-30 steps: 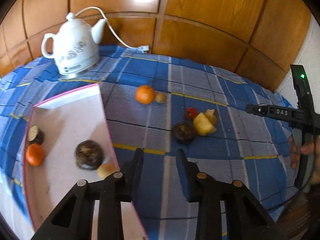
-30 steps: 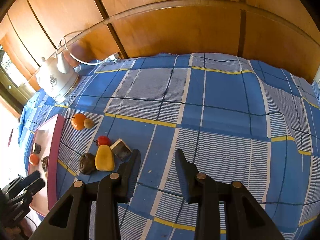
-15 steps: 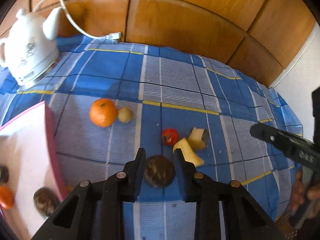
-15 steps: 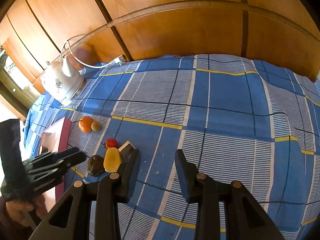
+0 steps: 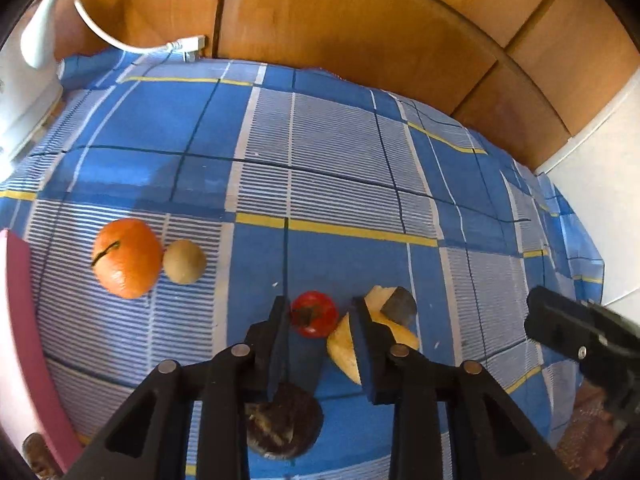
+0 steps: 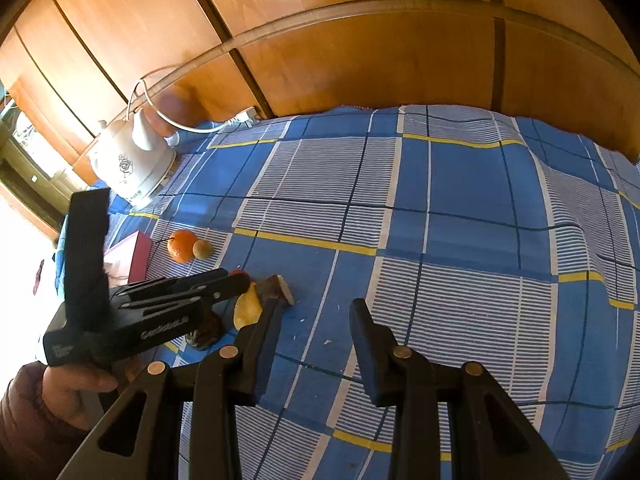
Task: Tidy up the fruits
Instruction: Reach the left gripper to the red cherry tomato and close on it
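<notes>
- Left tongs (image 5: 320,322): jaws opening, narrow, framing the red fruit (image 5: 314,314); nothing gripped.
- Centre on it, clear of the yellow wedge (image 5: 344,350).
- Right tongs (image 6: 314,322): narrow, empty.

Your tomato (image 5: 313,313) lies on the cloth (image 5: 340,152), right of the orange (image 5: 126,257), left of the wedge (image 5: 344,350).

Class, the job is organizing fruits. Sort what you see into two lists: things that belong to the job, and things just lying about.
Belong to the job:
orange
small tan fruit
red fruit
yellow wedge
dark-skinned slice
dark round fruit
pink tray
left gripper

Just lying about:
white kettle
white cable
checked cloth
</notes>
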`<state>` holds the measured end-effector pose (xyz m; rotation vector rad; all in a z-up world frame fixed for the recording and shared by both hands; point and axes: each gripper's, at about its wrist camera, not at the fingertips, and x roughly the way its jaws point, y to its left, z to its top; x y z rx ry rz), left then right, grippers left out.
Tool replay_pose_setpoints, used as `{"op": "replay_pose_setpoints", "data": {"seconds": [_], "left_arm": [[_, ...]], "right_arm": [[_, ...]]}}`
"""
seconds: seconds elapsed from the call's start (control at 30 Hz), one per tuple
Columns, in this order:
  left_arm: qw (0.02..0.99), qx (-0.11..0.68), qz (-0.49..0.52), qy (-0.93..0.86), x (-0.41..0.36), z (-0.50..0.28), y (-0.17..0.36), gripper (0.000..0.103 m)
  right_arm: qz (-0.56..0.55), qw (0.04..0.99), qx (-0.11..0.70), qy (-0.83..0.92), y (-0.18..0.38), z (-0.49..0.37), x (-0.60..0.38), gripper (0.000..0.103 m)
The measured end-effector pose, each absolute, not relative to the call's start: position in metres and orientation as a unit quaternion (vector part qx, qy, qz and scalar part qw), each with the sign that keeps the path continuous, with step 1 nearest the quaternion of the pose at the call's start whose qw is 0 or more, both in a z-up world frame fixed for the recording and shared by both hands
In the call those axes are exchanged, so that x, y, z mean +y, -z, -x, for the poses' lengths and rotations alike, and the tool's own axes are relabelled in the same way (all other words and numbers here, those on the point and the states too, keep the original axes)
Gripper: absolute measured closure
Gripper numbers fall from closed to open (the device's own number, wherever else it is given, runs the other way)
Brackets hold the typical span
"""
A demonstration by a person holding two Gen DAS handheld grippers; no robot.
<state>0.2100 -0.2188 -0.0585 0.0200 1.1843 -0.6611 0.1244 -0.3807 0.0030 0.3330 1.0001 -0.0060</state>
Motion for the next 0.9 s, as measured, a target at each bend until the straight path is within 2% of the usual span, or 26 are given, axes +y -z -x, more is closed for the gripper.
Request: {"op": "replay_pose_setpoints", "data": {"seconds": [0.17, 0.23, 0.33, 0.6, 0.7, 0.77, 0.8, 0.83, 0.9], "left_arm": [[0.766, 0.552, 0.0, 0.329, -0.222, -0.208, 0.063, 0.073], [0.761, 0.552, 0.025, 0.339, -0.214, -0.206, 0.062, 0.087], [0.763, 0.546, 0.034, 0.344, -0.206, -0.201, 0.058, 0.099], [0.779, 0.537, 0.013, 0.324, -0.195, -0.194, 0.049, 0.099], [0.776, 0.547, 0.021, 0.313, -0.191, -0.2, 0.05, 0.095], [0.774, 0.551, 0.031, 0.312, -0.189, -0.204, 0.049, 0.081], [0.775, 0.549, 0.031, 0.31, -0.19, -0.205, 0.048, 0.069], [0.779, 0.545, 0.027, 0.308, -0.192, -0.205, 0.046, 0.065], [0.78, 0.544, 0.023, 0.31, -0.199, -0.207, 0.045, 0.065]], "right_arm": [[-0.162, 0.863, 0.478, 0.008, -0.002, -0.125, -0.385, 0.067], [-0.164, 0.862, 0.479, 0.012, -0.002, -0.125, -0.387, 0.067], [-0.163, 0.863, 0.478, 0.016, -0.001, -0.126, -0.388, 0.067], [-0.161, 0.862, 0.481, 0.028, 0.001, -0.125, -0.391, 0.067], [-0.159, 0.863, 0.479, 0.027, -0.001, -0.124, -0.39, 0.067], [-0.158, 0.864, 0.478, 0.025, -0.002, -0.124, -0.389, 0.067], [-0.158, 0.864, 0.478, 0.023, -0.002, -0.124, -0.388, 0.067], [-0.158, 0.864, 0.478, 0.022, -0.003, -0.124, -0.388, 0.067], [-0.16, 0.864, 0.477, 0.02, -0.003, -0.124, -0.387, 0.067]]}}
